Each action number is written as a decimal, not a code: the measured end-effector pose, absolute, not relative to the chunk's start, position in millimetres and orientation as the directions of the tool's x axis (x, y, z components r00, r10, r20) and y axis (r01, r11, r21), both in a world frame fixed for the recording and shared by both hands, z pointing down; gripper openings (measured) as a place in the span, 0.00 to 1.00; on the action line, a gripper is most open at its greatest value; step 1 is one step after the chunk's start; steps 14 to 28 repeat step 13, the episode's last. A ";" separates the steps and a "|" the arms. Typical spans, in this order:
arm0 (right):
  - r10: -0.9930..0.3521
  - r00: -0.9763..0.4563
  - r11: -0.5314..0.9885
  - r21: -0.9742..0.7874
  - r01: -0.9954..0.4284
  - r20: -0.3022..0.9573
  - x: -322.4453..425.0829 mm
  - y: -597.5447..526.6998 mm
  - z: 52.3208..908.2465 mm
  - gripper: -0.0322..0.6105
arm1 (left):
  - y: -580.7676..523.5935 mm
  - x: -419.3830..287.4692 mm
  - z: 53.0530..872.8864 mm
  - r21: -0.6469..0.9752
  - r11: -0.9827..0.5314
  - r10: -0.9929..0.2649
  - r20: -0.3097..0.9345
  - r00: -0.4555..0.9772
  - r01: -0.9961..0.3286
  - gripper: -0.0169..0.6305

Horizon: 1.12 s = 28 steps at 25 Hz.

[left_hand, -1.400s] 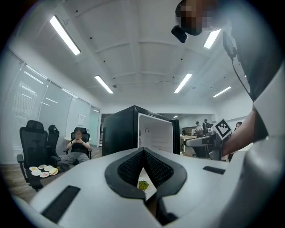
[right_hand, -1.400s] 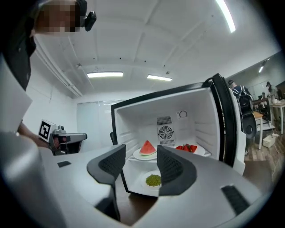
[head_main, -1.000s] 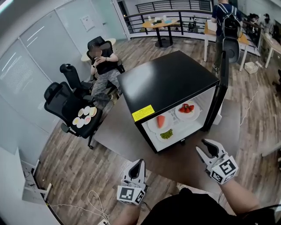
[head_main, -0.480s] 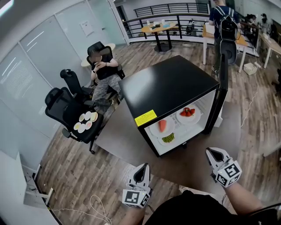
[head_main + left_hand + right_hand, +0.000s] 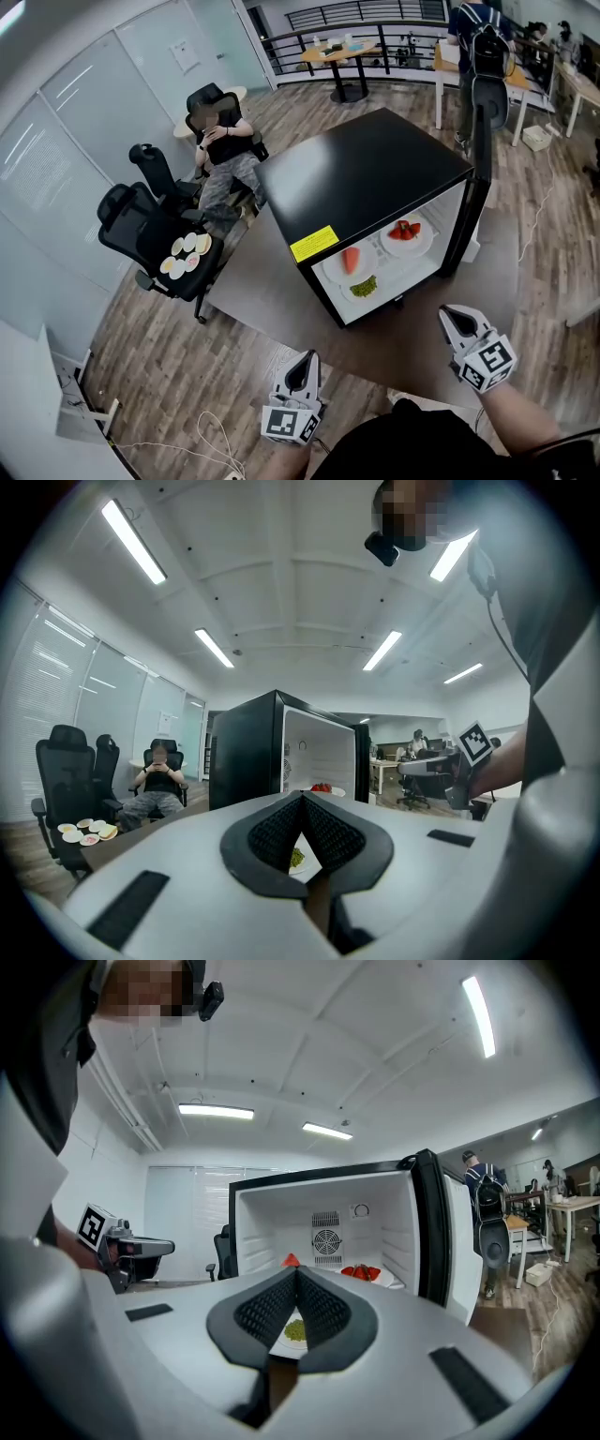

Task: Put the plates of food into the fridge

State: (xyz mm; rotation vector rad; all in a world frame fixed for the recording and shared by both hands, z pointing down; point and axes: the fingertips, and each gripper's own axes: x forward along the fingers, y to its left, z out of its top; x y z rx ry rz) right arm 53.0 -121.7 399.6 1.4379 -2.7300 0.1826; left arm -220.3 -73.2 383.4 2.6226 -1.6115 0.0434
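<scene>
First, from the head view: a black fridge (image 5: 375, 178) on a grey mat (image 5: 272, 281), its door (image 5: 481, 159) swung wide open. Inside, three plates on the white floor: a plate of strawberries (image 5: 407, 234) toward the door side, a plate with a red wedge (image 5: 347, 262) to its left, and a plate of greens (image 5: 362, 287) nearest the opening. Off to the left, several small plates (image 5: 185, 255) on the seat of a black office chair (image 5: 141, 220), well apart from the fridge, with a seated person (image 5: 223, 150) beyond. Low in the frame, left gripper (image 5: 302, 367) and right gripper (image 5: 459, 321), both short of the fridge opening. Next, from the left gripper view: pads met tip to tip with nothing pinched. Past them, the fridge's dark side and open cavity, the greens just visible in the gap below the tips, the chair's plates far left. Lastly, from the right gripper view: likewise clamped on nothing, aimed straight into the lit cavity — greens nearest, strawberries behind to the right, red wedge peeking above the tips.
</scene>
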 end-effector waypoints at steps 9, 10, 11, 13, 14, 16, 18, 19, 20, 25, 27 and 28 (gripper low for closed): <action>-0.826 -0.554 0.550 -0.070 -0.832 0.100 52.7 -116.9 398.3 0.06 | -62.3 -218.4 382.9 0.016 -0.479 -0.875 0.069 0.479 -0.878 0.03; -0.827 -0.554 0.550 -0.066 -0.833 0.099 51.3 -115.6 397.9 0.06 | -60.4 -218.4 384.8 0.018 -0.483 -0.873 0.071 0.483 -0.876 0.03; -0.827 -0.554 0.550 -0.063 -0.833 0.098 49.5 -114.5 397.4 0.06 | -58.7 -218.5 387.0 0.021 -0.486 -0.871 0.072 0.486 -0.874 0.03; -0.826 -0.555 0.553 -0.055 -0.832 0.097 45.3 -112.4 396.3 0.06 | -55.5 -219.2 392.3 0.028 -0.493 -0.866 0.073 0.494 -0.869 0.03; -0.826 -0.555 0.553 -0.055 -0.832 0.097 45.3 -112.4 396.3 0.06 | -55.5 -219.2 392.3 0.028 -0.493 -0.866 0.073 0.494 -0.869 0.03; -0.826 -0.555 0.553 -0.055 -0.832 0.097 45.3 -112.4 396.3 0.06 | -55.5 -219.2 392.3 0.028 -0.493 -0.866 0.073 0.494 -0.869 0.03; -0.826 -0.555 0.553 -0.055 -0.832 0.097 45.3 -112.4 396.3 0.06 | -55.5 -219.2 392.3 0.028 -0.493 -0.866 0.073 0.494 -0.869 0.03; -0.826 -0.555 0.553 -0.055 -0.832 0.097 45.3 -112.4 396.3 0.06 | -55.5 -219.2 392.3 0.028 -0.493 -0.866 0.073 0.494 -0.869 0.03; -0.826 -0.555 0.553 -0.055 -0.832 0.097 45.3 -112.4 396.3 0.06 | -55.5 -219.2 392.3 0.028 -0.493 -0.866 0.073 0.494 -0.869 0.03; -0.826 -0.555 0.553 -0.055 -0.832 0.097 45.3 -112.4 396.3 0.06 | -55.5 -219.2 392.3 0.028 -0.493 -0.866 0.073 0.494 -0.869 0.03; -0.826 -0.555 0.553 -0.055 -0.832 0.097 45.3 -112.4 396.3 0.06 | -55.5 -219.2 392.3 0.028 -0.493 -0.866 0.073 0.494 -0.869 0.03; -0.826 -0.555 0.553 -0.055 -0.832 0.097 45.3 -112.4 396.3 0.06 | -55.5 -219.2 392.3 0.028 -0.493 -0.866 0.073 0.494 -0.869 0.03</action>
